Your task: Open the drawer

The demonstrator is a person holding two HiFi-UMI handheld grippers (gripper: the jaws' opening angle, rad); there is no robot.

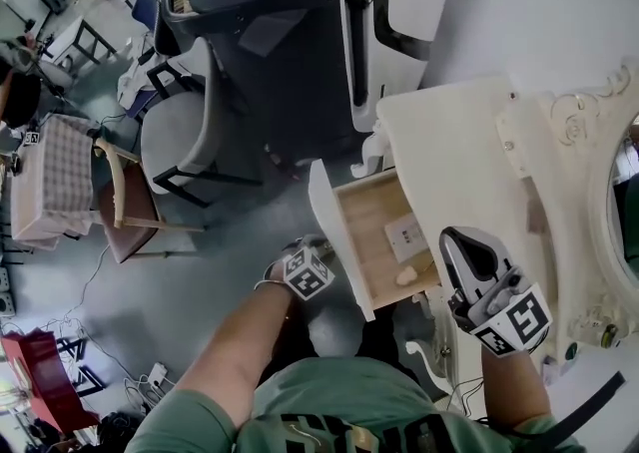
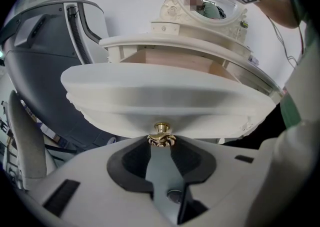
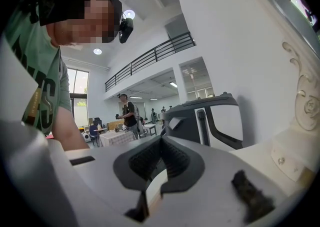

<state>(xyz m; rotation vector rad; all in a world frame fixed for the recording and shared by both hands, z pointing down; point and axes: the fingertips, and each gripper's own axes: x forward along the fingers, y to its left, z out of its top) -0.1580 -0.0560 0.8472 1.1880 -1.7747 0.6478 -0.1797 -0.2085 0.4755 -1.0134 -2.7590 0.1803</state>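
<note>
A cream dressing table (image 1: 449, 132) stands at the right, and its drawer (image 1: 371, 246) is pulled out toward me. Seen from the left gripper view, the curved drawer front (image 2: 165, 101) fills the middle, with a small brass knob (image 2: 161, 139) under it. My left gripper (image 2: 161, 143) is shut on that knob, one pad on each side. In the head view the left gripper (image 1: 319, 247) sits at the drawer front (image 1: 324, 207). My right gripper (image 1: 457, 237) hovers over the table edge beside the drawer; its jaws (image 3: 160, 141) are shut on nothing.
A white card (image 1: 404, 233) and a small pale object (image 1: 407, 276) lie in the drawer. An ornate mirror (image 1: 599, 182) rises at the right. A large dark grey and white machine (image 1: 300, 2) stands behind the table, with grey chairs (image 1: 180, 132), a wooden chair (image 1: 125, 207) and a checked table (image 1: 50, 182) on the left.
</note>
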